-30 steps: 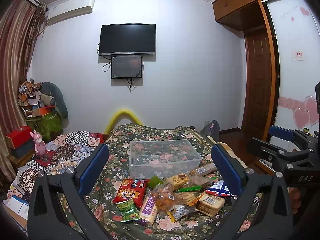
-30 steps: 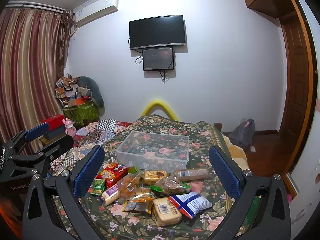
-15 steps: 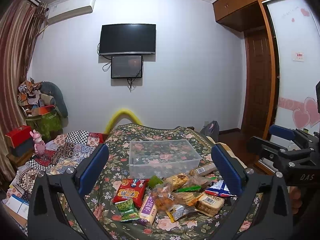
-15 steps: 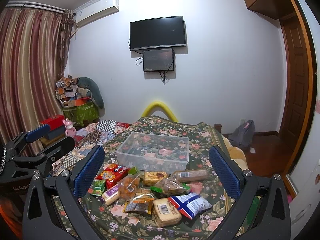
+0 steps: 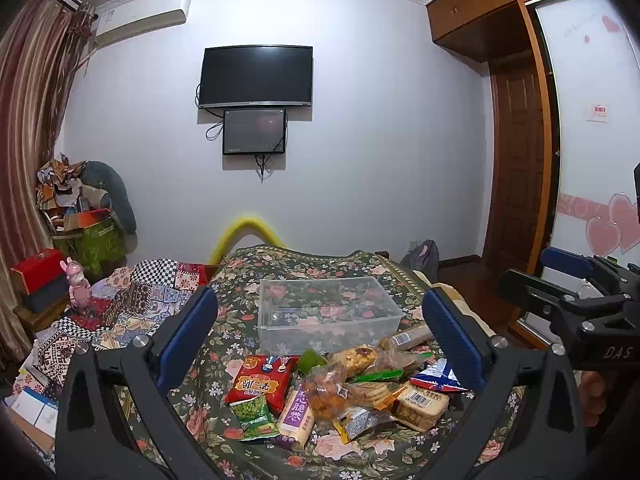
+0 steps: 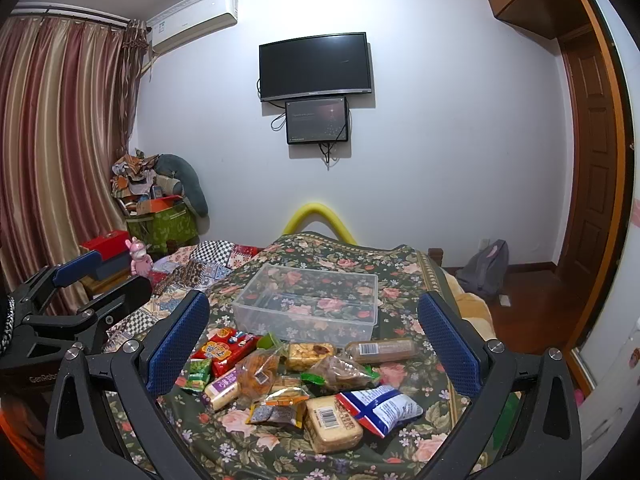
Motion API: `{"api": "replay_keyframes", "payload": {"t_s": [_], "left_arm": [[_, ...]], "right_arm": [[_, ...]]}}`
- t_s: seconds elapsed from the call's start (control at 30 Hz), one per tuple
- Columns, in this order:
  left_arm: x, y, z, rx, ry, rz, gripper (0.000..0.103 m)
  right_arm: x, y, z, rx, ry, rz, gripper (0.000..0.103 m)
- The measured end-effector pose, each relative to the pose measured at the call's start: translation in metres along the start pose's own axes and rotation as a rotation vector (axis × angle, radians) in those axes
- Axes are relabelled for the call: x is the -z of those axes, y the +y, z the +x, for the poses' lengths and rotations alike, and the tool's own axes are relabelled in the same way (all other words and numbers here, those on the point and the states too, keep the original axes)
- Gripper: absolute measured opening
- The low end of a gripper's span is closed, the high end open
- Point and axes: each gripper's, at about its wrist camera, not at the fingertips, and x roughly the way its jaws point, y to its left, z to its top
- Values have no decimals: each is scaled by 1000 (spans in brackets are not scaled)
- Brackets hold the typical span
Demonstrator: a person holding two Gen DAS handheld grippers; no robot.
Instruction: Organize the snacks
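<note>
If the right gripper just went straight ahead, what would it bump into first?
Probably the clear plastic box on the bed, or just over its rim. The right gripper, jaws open, hangs above the snack pile; depth is hard to judge.

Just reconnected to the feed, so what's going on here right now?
Nothing is picked up yet. The left gripper and right gripper are both open, above a pile of snack packets on the floral bedspread. The clear plastic box behind the pile holds no snacks.

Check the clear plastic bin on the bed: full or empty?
Empty. The clear plastic bin shows only the floral bedspread through its walls and floor; every snack packet lies outside, in front of it.
</note>
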Motion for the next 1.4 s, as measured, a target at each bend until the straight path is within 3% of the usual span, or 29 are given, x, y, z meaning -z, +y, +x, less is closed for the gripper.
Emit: {"api": "replay_keyframes", "payload": {"t_s": [1.13,1.27,1.4], "left_arm": [[6,-5,8,20,20,-2,103],[12,1,19,41,70,-14,89],[22,12,33,40,127,-18,84]], "right_arm": [[2,3,3,-16,13,15,103],[10,-3,10,-13,37,21,101],[21,-12,22,-3,81,27,97]]}}
